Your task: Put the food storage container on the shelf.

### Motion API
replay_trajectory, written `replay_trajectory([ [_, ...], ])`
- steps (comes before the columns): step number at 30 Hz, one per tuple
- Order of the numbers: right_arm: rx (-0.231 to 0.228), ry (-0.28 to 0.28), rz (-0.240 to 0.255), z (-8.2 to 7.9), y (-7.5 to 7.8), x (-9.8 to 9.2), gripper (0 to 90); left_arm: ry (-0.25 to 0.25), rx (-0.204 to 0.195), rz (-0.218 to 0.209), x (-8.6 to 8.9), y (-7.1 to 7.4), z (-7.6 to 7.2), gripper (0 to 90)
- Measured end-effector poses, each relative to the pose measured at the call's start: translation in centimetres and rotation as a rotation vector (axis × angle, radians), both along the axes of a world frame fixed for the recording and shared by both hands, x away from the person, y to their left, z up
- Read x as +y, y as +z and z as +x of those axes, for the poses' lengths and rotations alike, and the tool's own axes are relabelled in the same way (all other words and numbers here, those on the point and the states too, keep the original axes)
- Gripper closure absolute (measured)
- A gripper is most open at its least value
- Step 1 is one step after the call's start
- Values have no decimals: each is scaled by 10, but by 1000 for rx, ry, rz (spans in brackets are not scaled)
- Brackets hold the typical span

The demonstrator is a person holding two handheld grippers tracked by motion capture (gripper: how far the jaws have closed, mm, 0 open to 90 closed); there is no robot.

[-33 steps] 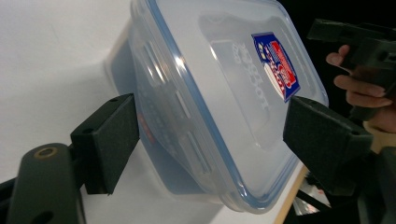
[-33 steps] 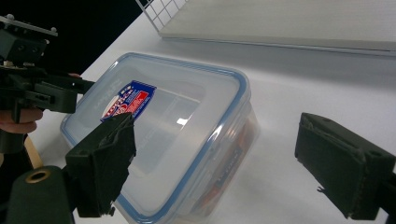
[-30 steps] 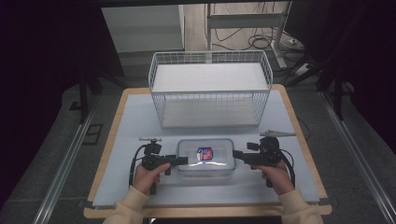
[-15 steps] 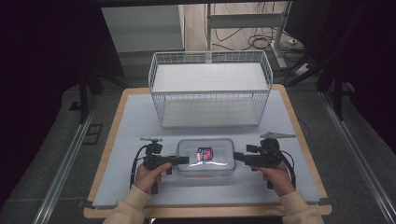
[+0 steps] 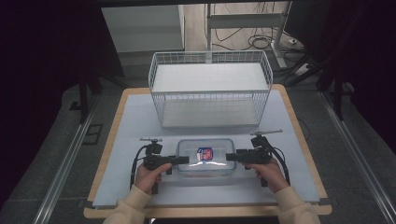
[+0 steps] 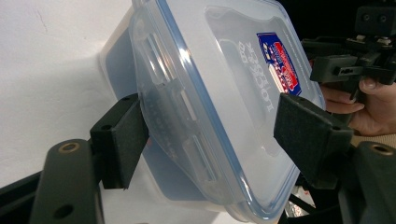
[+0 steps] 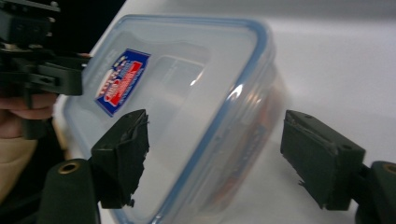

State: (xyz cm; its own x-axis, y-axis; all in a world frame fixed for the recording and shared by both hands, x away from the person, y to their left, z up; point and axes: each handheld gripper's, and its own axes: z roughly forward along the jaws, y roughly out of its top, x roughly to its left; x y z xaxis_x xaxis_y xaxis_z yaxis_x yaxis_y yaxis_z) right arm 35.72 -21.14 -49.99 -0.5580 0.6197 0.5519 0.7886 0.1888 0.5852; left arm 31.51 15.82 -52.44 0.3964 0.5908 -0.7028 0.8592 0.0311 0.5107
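Both claws just closing in — left claw [image 5: 183, 160] touching lidded box [image 5: 205, 158], right claw [image 5: 229, 157] (wide) straddling it

A white wire basket [image 5: 210, 88] with a rectangular grid wall stands upright on the upper middle of the wooden-edged worktop [image 5: 112, 140], its floor a pale flat sheet; a light grey mat [image 5: 130, 126] covers most of the worktop, leaving a tan rim at the edges; beyond it, at the top of the frame, a white cabinet [image 5: 140, 28] and a metal desk frame [image 5: 243, 21] stand on the grey floor, with black cables [image 5: 261, 42] coiled beside them; metal rails [image 5: 65, 168] run down both lower sides.
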Motion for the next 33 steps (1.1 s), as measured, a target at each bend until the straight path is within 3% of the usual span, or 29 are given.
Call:
replay_trajectory([
  [7, 62, 36, 53, 2, -5, 2, 281, 2, 0, 1, 0, 0, 0, 267],
  [15, 98, 21, 82, 3, -5, -3, 354, 4, -14, 6, -1, 1, -2, 267],
  [33, 59, 5, 136, -11, -1, -12, 484, 26, -88, 8, 1, 8, -20, 362],
])
